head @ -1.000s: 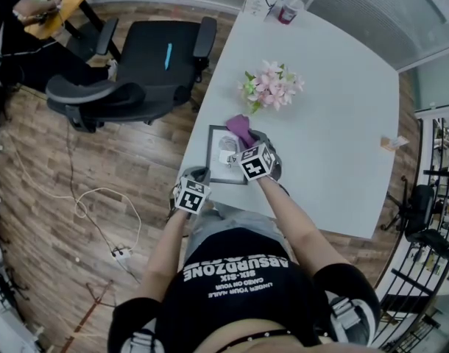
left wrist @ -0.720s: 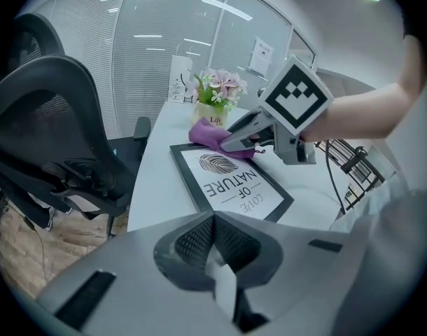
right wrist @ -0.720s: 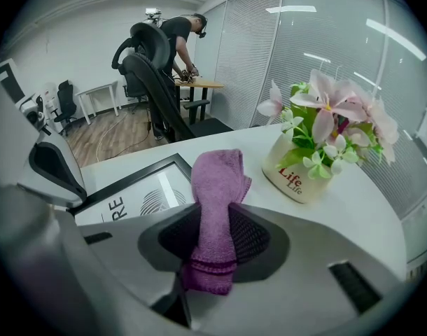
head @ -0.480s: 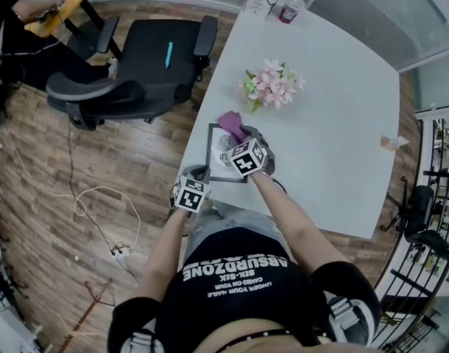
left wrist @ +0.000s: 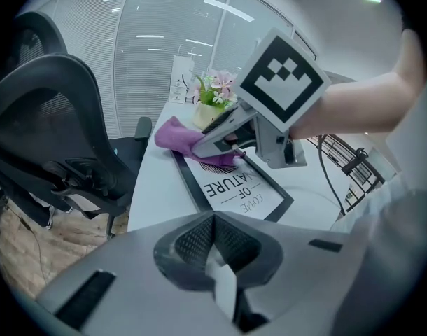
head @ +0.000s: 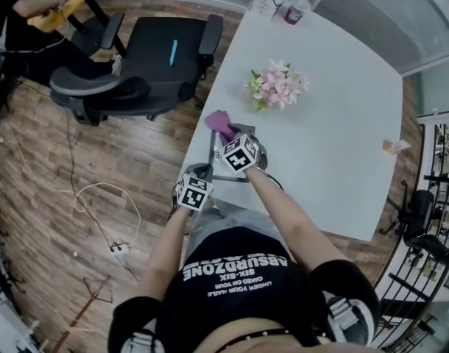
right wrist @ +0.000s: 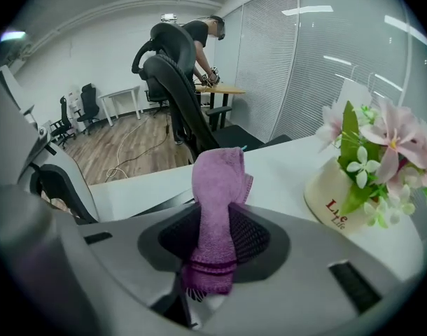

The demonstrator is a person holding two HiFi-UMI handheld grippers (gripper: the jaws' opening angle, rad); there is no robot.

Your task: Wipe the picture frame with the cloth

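In the head view, your right gripper (head: 239, 153) sits over the picture frame (head: 213, 150), which lies flat at the near left edge of the white tabletop (head: 335, 123). The purple cloth (head: 219, 123) sticks out ahead of its jaws, over the frame's far end. Your left gripper (head: 193, 192) hangs at the tabletop's near edge, just beside the frame's near corner. A pot of pink flowers (head: 277, 85) stands farther back, and a black office chair (head: 147, 57) is on the floor to the left.

In the left gripper view, your jaws are drawn together. A pale sliver shows at their seam, and you cannot tell what it is. Beyond them the frame (left wrist: 231, 187) lies flat, with the right gripper (left wrist: 199, 145) pressing the cloth (left wrist: 178, 135) onto its far end.

In the right gripper view, your jaws are clamped on the cloth (right wrist: 217, 215), which rises upright between them. The flowers (right wrist: 381, 145) stand close on the right.
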